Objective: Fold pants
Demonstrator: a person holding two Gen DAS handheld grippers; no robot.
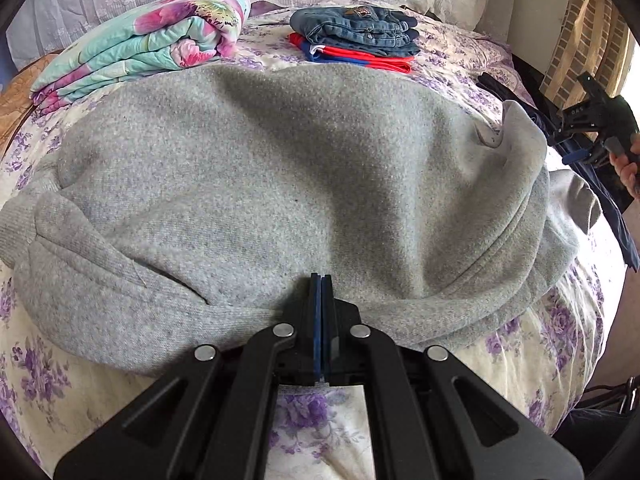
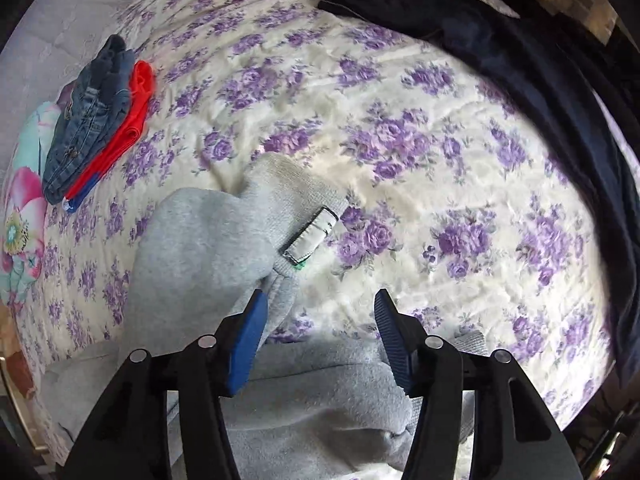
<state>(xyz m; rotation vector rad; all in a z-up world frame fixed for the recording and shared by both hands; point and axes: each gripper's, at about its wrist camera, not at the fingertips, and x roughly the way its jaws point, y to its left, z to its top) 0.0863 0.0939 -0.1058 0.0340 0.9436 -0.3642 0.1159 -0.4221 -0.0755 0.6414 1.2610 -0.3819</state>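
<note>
In the left wrist view, a folded flowered blanket (image 1: pixel 136 44) lies at ten o'clock on the bed, its cover (image 1: pixel 520 360) printed with purple blossoms. The grey pants (image 1: pixel 280 184) spread across the middle of that view from nine to three o'clock, already doubled over, with a ribbed cuff at the left end. At twelve o'clock, beyond the pants, sits a small stack: folded jeans (image 1: pixel 356 28) on top of a red and blue garment (image 1: pixel 360 58). The left gripper (image 1: pixel 321 280) rests at six o'clock with its blue pads pressed flat together at the pants' near edge; whether any cloth is pinched between them cannot be told. At three o'clock the right gripper (image 1: pixel 600 132) shows, with a hand (image 1: pixel 628 168) on it, above dark blue clothing (image 1: pixel 612 216).

In the right wrist view, the right gripper (image 2: pixel 320 308) stands half open over the pants' waistband, pads pressing on nothing. A white label (image 2: pixel 312 236) shows on the band at twelve o'clock from the fingers.
</note>
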